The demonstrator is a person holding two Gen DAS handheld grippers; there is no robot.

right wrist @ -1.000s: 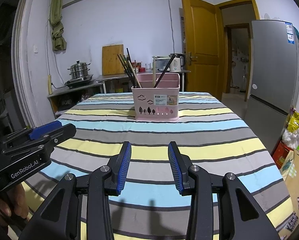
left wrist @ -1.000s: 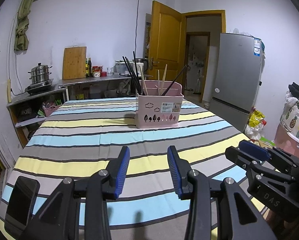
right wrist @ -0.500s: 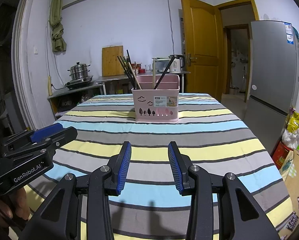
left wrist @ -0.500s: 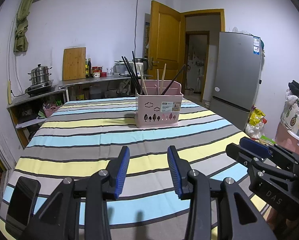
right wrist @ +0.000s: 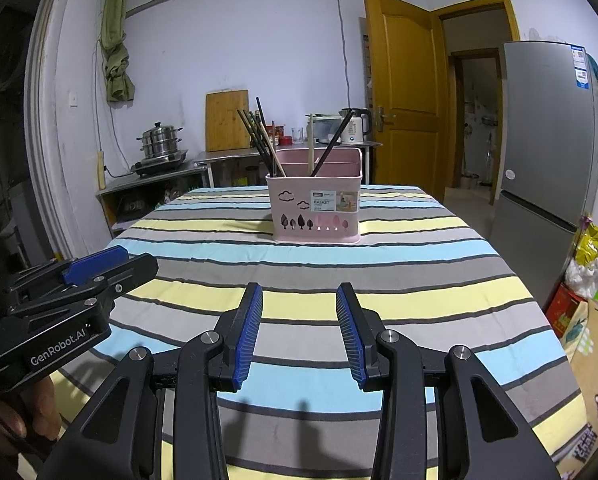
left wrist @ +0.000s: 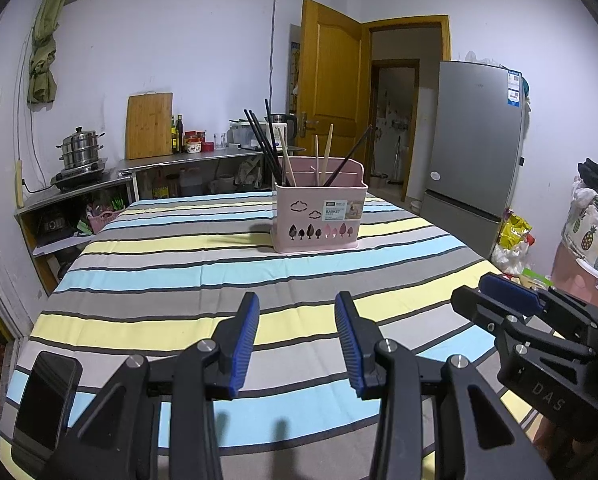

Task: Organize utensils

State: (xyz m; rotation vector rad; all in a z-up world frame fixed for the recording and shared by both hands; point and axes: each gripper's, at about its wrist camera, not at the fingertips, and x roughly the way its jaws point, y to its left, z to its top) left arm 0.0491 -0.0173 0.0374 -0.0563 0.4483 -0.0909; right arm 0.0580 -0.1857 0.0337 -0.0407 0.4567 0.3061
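Chopsticks (left wrist: 265, 140) are seen in the left wrist view standing in a pink utensil basket (left wrist: 319, 216) on the far half of the desk (left wrist: 171, 264), which is covered by a cloth striped in blue, yellow and grey. Dark sticks are leaned to the left in the left part of the basket, pale wooden ones are set more upright near the middle, and one dark stick is tilted to the right. Cloud outlines and a row of tree-shaped cut-outs are shown on the front wall, and a sticker with the word "BASKET" is fixed at its upper right. The left hand-held gripper (left wrist: 295, 340) is held released over the near stripes, with nothing between its blue pads. A dark phone (left wrist: 45, 404) is lain at the near left corner. "DAS" is read on the body of the right hand-held gripper (left wrist: 507, 292) at the right edge.

In the right wrist view the same basket (right wrist: 315, 208) is placed centrally, well apart from both tools, its "BASKET" sticker again legible. The right hand-held gripper (right wrist: 299, 332) is likewise released and empty. "GenRobot.AI" is printed on the left one (right wrist: 95, 262).
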